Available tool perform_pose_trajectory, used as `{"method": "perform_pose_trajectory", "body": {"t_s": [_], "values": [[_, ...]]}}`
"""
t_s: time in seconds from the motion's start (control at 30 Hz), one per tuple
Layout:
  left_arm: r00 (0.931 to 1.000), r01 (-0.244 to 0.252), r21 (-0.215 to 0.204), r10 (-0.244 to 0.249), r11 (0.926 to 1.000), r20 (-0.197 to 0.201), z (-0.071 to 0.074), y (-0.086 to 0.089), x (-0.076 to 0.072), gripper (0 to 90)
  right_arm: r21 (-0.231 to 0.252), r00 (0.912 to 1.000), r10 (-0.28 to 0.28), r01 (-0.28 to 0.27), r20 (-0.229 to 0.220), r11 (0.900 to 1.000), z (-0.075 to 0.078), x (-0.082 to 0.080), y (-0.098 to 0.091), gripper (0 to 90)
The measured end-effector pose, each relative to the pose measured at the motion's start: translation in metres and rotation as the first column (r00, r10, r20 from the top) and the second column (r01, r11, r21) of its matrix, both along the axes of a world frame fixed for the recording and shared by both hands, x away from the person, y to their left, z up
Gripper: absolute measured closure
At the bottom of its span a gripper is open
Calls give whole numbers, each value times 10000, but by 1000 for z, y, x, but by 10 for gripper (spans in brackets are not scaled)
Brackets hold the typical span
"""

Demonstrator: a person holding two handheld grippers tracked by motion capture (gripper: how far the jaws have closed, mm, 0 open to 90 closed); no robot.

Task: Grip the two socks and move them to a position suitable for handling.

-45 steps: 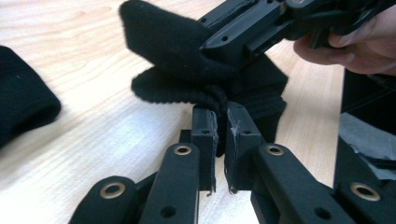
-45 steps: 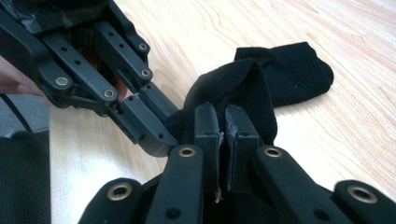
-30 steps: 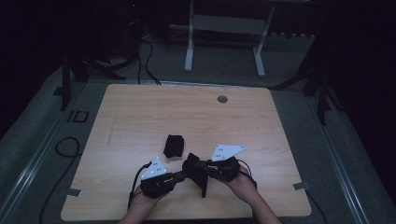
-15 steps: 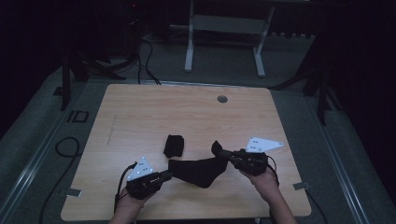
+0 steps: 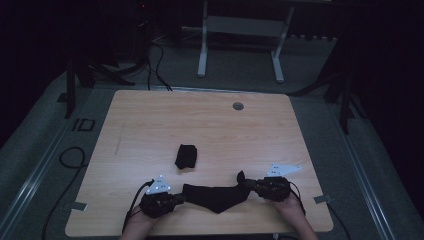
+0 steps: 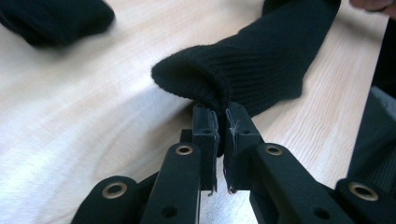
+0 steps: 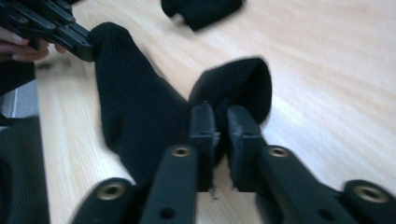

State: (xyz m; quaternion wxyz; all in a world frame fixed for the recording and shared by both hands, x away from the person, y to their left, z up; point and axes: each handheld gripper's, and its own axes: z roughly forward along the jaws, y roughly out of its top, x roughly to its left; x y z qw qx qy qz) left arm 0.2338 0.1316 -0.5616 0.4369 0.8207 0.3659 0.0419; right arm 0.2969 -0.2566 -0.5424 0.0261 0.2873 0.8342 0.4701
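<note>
- Left gripper (image 6: 220, 122): jaws nearly together, pinching a fold at one end of the black sock (image 6: 261, 65). The knit bunches up just above the pads.
- Right gripper (image 7: 223, 122): jaws have just been opening a little. The other end of the sock sits between them as a curled lip of fabric. Whether the pads press on it, cannot tell.
- Sock in high view (image 5: 216, 196): stretched out between the left gripper (image 5: 176, 198) and the right gripper (image 5: 250, 186), lying low over the near edge of the wooden table (image 5: 210, 125). Its middle sags into a point toward the person.
- Second black sock (image 5: 186, 156): folded into a small bundle, lying on the table beyond the stretched one, well apart from both grippers. It shows at the top of both gripper views (image 6: 51, 21) (image 7: 201, 11).
- No containers on the table. A small round grommet (image 5: 238, 106) is set in the far part of the tabletop.
- Person's hands grip both tools from the bottom edge.
</note>
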Motion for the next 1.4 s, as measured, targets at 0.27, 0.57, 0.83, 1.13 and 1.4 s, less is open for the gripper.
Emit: {"method": "perform_pose_trajectory", "body": {"t_s": [0.27,0.57,0.83,1.13,1.4], "values": [[9997,-248,71,248,9997,47,2,7,-1,818,-605,9973,-559,530,-474,9968,-7,-2,-24,606],[9906,-1155,-238,1169,9930,706,18,22,3,646,-884,9895,-1298,1351,639,9869,18,0,-31,860],[9968,-123,461,86,9989,790,11,-11,12,898,-1519,9974,-447,529,574,9870,6,13,8,899],[9989,31,1243,-88,9922,451,-7,-12,24,898,-2342,9995,-246,285,195,9718,-17,11,9,898],[9977,239,1167,-311,9929,604,-9,-8,27,897,-2212,9990,-391,425,198,9743,-19,-11,1,893]]}}
